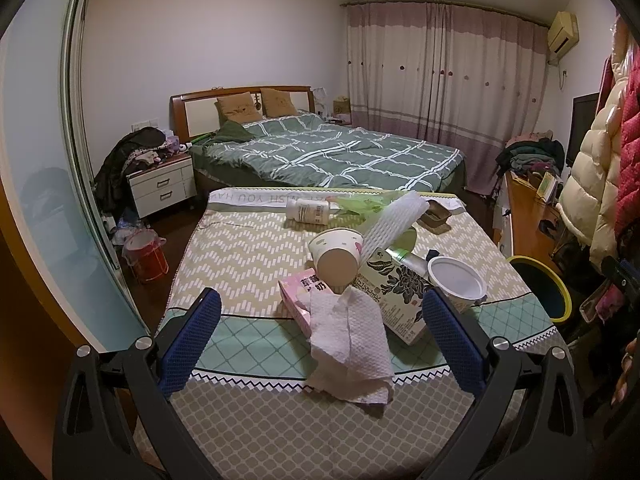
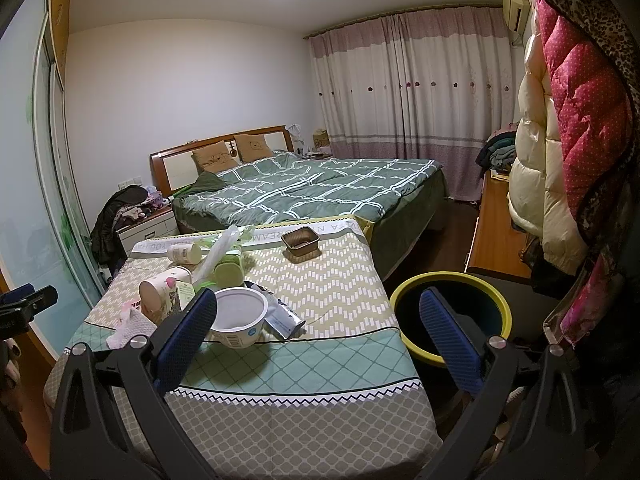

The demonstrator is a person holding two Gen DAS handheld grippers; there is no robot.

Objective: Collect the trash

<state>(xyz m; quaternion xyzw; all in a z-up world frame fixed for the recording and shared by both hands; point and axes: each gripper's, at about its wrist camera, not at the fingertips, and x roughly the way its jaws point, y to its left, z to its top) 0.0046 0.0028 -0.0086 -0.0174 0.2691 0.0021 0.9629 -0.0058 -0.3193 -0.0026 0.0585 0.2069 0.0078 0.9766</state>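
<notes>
Trash lies on a cloth-covered table. A crumpled white paper towel lies between the fingers of my open, empty left gripper. Behind it lie a pink carton, a tipped paper cup, a black-and-white carton, a white plastic cup, a foam net sleeve and a white bottle. My right gripper is open and empty over the table's right edge; the white plastic cup sits by its left finger. A yellow-rimmed bin stands right of the table.
A brown tray sits at the table's far side. A bed stands behind the table, a nightstand and red bucket to the left. Coats hang at right above a wooden bench.
</notes>
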